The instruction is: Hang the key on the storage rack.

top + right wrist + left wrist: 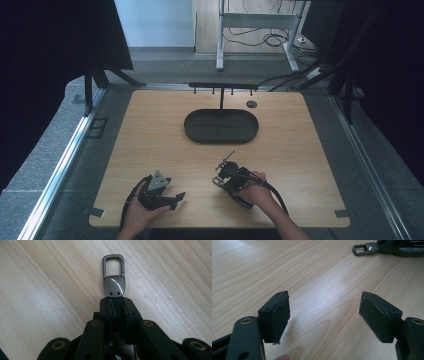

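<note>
Wood surface point(150, 135): pale grain, bare over most of its span; landmark is the black oval tray point(221, 126) at centre-rear.
Left hand-held gripper point(176, 199): near the front edge, well forward and left of the tray; jaws spread wide, nothing between the pads point(279, 315), bare wood showing through the gap.
Right hand-held gripper point(223, 166): forward of the tray, close to centre; jaws clamped on a metal clasp point(114, 277).
Clasp: grey, glossy plate with two small holes, open rectangular loop pointing away from the jaws, low over the wood.
Rack point(222, 86): thin black bar with small hooks on a post rising just behind the tray.
Open room: broad clear wood left and right of the tray, and between tray and both grippers.
Edges: metal rails along both sides.
</note>
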A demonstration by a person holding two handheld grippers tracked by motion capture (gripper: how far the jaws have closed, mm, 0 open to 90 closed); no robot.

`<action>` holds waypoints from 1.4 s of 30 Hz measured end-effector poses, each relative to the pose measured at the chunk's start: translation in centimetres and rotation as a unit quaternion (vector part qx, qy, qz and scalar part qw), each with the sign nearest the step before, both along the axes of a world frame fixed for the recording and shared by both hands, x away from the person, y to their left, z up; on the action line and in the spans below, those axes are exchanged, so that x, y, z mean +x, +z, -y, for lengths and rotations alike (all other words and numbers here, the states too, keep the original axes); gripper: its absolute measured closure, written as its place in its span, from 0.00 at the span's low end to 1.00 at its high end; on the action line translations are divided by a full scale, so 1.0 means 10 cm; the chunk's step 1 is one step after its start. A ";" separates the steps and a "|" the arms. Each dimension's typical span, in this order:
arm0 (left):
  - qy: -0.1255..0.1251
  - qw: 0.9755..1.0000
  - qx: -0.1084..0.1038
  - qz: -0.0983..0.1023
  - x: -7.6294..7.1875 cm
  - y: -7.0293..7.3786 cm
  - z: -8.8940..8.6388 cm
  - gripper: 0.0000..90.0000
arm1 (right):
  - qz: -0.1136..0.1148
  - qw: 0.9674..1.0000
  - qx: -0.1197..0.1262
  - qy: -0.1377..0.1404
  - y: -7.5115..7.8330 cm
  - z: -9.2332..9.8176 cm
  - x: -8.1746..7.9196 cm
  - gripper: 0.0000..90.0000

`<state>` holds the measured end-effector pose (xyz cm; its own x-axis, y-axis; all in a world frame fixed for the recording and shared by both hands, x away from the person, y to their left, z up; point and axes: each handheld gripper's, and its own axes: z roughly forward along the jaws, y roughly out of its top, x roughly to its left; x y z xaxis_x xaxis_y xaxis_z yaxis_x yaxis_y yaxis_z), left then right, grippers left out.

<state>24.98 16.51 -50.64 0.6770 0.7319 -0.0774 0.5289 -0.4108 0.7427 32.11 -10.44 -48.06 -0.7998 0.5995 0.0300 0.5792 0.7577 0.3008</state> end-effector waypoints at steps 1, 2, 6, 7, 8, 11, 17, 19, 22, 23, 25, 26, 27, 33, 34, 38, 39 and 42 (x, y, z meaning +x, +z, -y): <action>0.000 1.000 0.000 0.000 0.00 0.00 0.00 0.28 | -0.001 1.000 0.001 0.000 0.00 0.00 0.00 0.90; 0.000 1.000 0.001 0.000 0.00 0.00 0.00 0.28 | -0.001 1.000 0.005 -0.001 0.00 0.01 0.00 0.90; 0.000 1.000 0.000 -0.001 0.00 0.00 0.00 0.28 | 0.002 1.000 0.011 -0.001 0.02 0.03 0.00 0.90; 0.001 1.000 0.001 -0.001 0.00 0.00 0.00 0.28 | 0.005 1.000 0.014 -0.002 0.02 0.04 -0.01 0.90; 0.001 1.000 0.000 -0.001 0.00 0.00 0.00 0.28 | 0.007 1.000 0.015 -0.003 0.03 0.05 -0.01 0.90; 0.001 1.000 0.000 0.000 0.00 0.00 0.00 0.28 | 0.009 1.000 0.025 -0.004 0.03 0.07 -0.02 0.90; 0.001 1.000 0.001 0.000 0.00 0.00 0.00 0.28 | 0.017 0.999 0.037 -0.011 0.07 0.12 -0.03 0.90; 0.001 1.000 0.001 -0.001 0.00 0.00 0.00 0.28 | 0.019 0.999 0.042 -0.012 0.09 0.13 -0.03 0.90; 0.000 1.000 0.001 0.000 0.00 0.00 0.00 0.28 | 0.028 0.998 0.050 -0.016 0.13 0.15 -0.04 0.90; 0.000 1.000 0.001 0.000 0.00 0.00 0.00 0.28 | 0.033 0.998 0.054 -0.017 0.14 0.17 -0.04 0.90; 0.001 1.000 0.002 0.000 0.00 0.00 0.00 0.28 | 0.040 0.997 0.061 -0.022 0.17 0.19 -0.05 0.90; 0.001 1.000 0.002 0.000 0.01 0.00 0.00 0.28 | 0.045 0.996 0.067 -0.024 0.19 0.20 -0.05 0.90; 0.001 1.000 0.003 0.000 0.01 -0.01 -0.01 0.28 | 0.053 0.996 0.071 -0.027 0.21 0.21 -0.06 0.90; 0.002 1.000 0.003 0.000 0.01 -0.01 -0.01 0.28 | 0.066 0.992 0.096 -0.038 0.29 0.27 -0.07 0.90; 0.001 1.000 0.004 0.000 0.01 -0.01 -0.01 0.28 | 0.069 0.992 0.101 -0.039 0.30 0.28 -0.08 0.90; 0.001 1.000 0.005 -0.001 0.00 -0.01 0.00 0.28 | 0.089 0.988 0.119 -0.050 0.36 0.32 -0.11 0.90; 0.001 1.000 0.004 -0.001 0.00 -0.01 0.00 0.28 | 0.093 0.987 0.123 -0.050 0.37 0.33 -0.11 0.90; 0.001 1.000 0.005 -0.001 0.00 -0.01 0.01 0.28 | 0.103 0.983 0.139 -0.059 0.40 0.37 -0.13 0.90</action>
<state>25.02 16.44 -50.75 0.6747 0.7346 -0.0713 0.5314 -0.4165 0.7376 30.84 -14.14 -44.01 -0.7321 0.6793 0.0503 0.5627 0.5615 0.6067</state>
